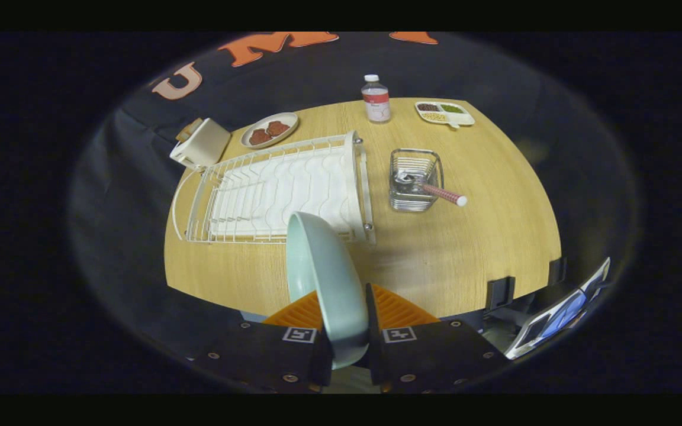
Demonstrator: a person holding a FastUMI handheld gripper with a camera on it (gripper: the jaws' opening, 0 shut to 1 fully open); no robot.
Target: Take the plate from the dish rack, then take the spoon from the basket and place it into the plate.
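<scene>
**Plate clamped on edge, bare wood ahead for the set-down**

Tool [350,331] pinched on the plate [324,284], one finger pressed to each face, rim seated deep between them. Plate held upright on edge, pale green, its long line running straight ahead from the fingers toward the near end of the dish rack [276,192], its far rim overlapping that end in the gripper view. Carried clear above the tabletop [465,254], by the look of it, though the gap beneath could not be judged. Rack lying empty, no dishes left in its wires.

Next move judged to turn on tipping the plate from edge-on to flat; open wood just ahead and to the right of the fingers, between the rack's near corner and the tabletop's near edge.

Spoon [436,190] resting in the wire basket [415,186] just right of the rack, handle jutting out over the rim toward the right edge. Bottle [376,99] and divided tray [444,113] along the far edge, well apart from that path.
</scene>
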